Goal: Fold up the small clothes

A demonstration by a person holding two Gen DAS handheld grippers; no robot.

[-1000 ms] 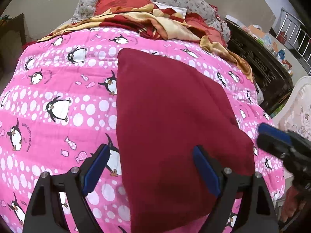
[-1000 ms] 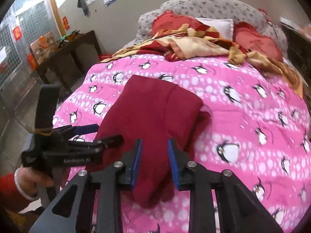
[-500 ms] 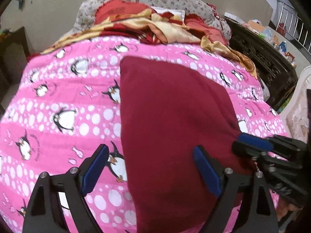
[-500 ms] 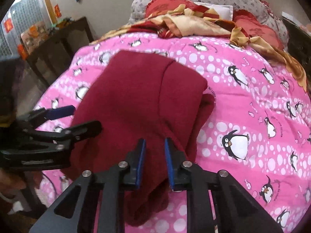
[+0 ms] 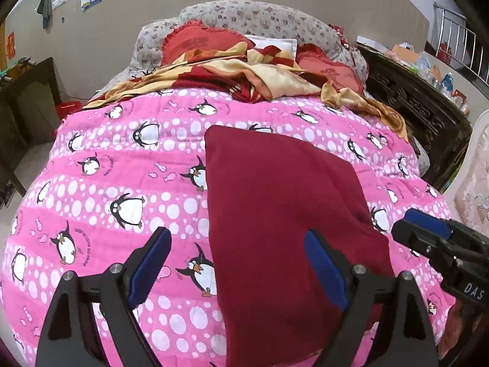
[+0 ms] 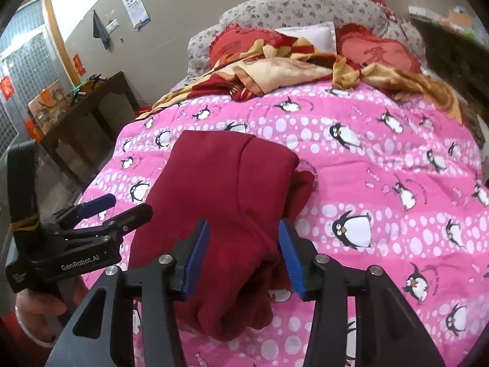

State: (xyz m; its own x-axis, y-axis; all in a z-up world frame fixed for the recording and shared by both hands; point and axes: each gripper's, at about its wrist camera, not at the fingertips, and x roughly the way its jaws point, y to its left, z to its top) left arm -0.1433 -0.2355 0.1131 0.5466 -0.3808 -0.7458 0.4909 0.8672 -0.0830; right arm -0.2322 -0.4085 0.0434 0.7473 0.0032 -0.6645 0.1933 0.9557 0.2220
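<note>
Pink penguin-print quilt (image 5: 128, 165) covers a bed that fills both wrist views, with a crumpled red-and-gold blanket (image 5: 244, 76) and red pillows (image 6: 376, 52) heaped against a flowered headboard (image 5: 244, 18) at twelve o'clock. At nine o'clock in the right wrist view a dark wooden side table (image 6: 101, 104) stands by the wall.

Farther right in that view, at about eight o'clock, the left gripper (image 6: 122, 208) is held in a hand (image 6: 39, 309); its fingers (image 6: 97, 203) stand spread, just beside the left edge of the dark red garment (image 6: 220, 202), gripping nothing. In the left wrist view those same fingers (image 5: 152, 260) are wide apart, the left one over bare quilt and the right one over the cloth.

At the middle, the dark red garment (image 5: 284, 214) lies folded on the quilt near the bed's front edge, smooth on top, with a bunched layer sticking out along its right side.

Toward five o'clock in the right wrist view, the right gripper (image 6: 244, 253) has its blue-padded fingers (image 6: 288, 257) parted on either side of the garment's rumpled near end; whether they touch the cloth I cannot tell. It also shows at four o'clock in the left wrist view (image 5: 428, 229), beside the garment's right corner. At two o'clock there sits a carved dark cabinet (image 5: 428, 122).
</note>
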